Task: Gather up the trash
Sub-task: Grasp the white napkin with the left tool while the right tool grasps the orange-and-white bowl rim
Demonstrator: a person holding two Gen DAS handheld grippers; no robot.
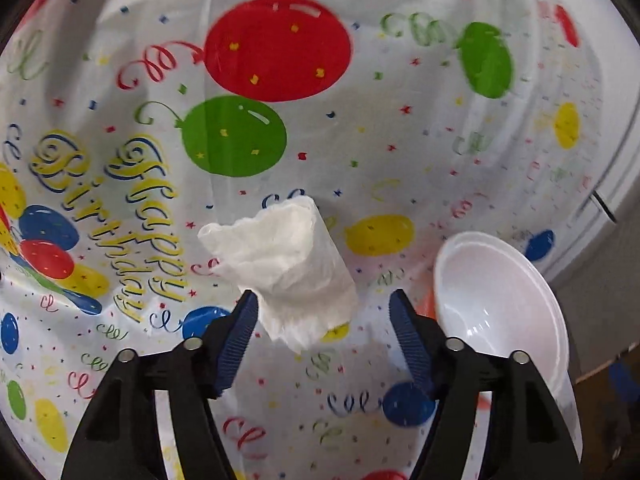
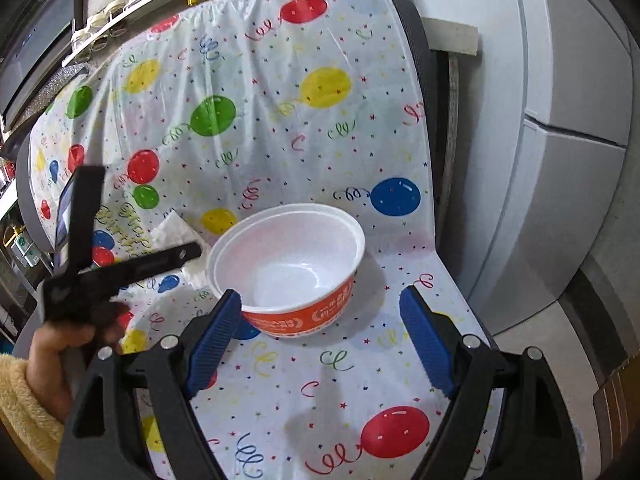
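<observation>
Napkin (image 1: 288, 268) grab | my left fingers (image 1: 322, 312) spread, empty | centre over it, pinch the bulk | right fingers (image 2: 320, 316) spread by bowl (image 2: 288, 268)

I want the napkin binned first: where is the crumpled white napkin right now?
In the left wrist view, the napkin lies on the birthday tablecloth just ahead of the open left tool, left of the bowl.

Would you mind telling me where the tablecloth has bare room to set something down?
The far stretch of tablecloth behind the bowl is free, as is the near strip between the bowl and the right gripper. It is crowded left of the bowl, where the crumpled napkin lies at the open left gripper.
</observation>
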